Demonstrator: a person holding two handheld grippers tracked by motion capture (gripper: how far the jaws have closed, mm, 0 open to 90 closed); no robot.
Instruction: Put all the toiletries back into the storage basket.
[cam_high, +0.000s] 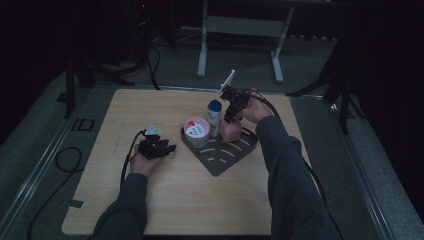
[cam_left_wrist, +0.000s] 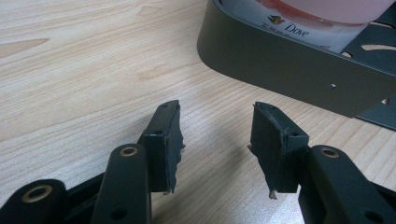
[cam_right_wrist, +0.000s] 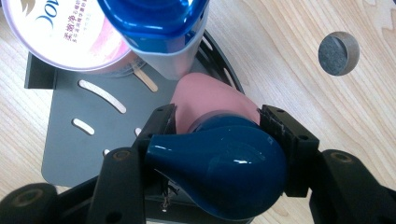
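1. My right hand-held gripper (cam_right_wrist: 217, 140) is clamped on the dark blue cap (cam_right_wrist: 219, 172) of a pink bottle (cam_right_wrist: 210, 100); the bottle stands on the grey slotted tray (cam_right_wrist: 70, 144), near its right side, just beside the white bottle with the blue cap (cam_right_wrist: 159, 28) and the pink Dove tub (cam_right_wrist: 70, 32).
2. To do this step well, I judge that I should keep the squeeze even on the widest part of the cap, since its glossy, rounded sides could slip between the pads; any lift or lowering should go straight along the bottle's axis, so that it does not knock the white bottle close behind it.
3. The pink bottle's long axis runs roughly upright, cap up toward my gripper and base down on the tray; in the high view the pink bottle (cam_high: 230, 131) looks close to vertical, though I cannot tell whether the base sits flat or is just clear of the tray.
4. My left hand-held gripper (cam_left_wrist: 215, 140) is wide open and holds nothing; it rests low over the worktop (cam_left_wrist: 84, 74), just beside the tray's outer wall.
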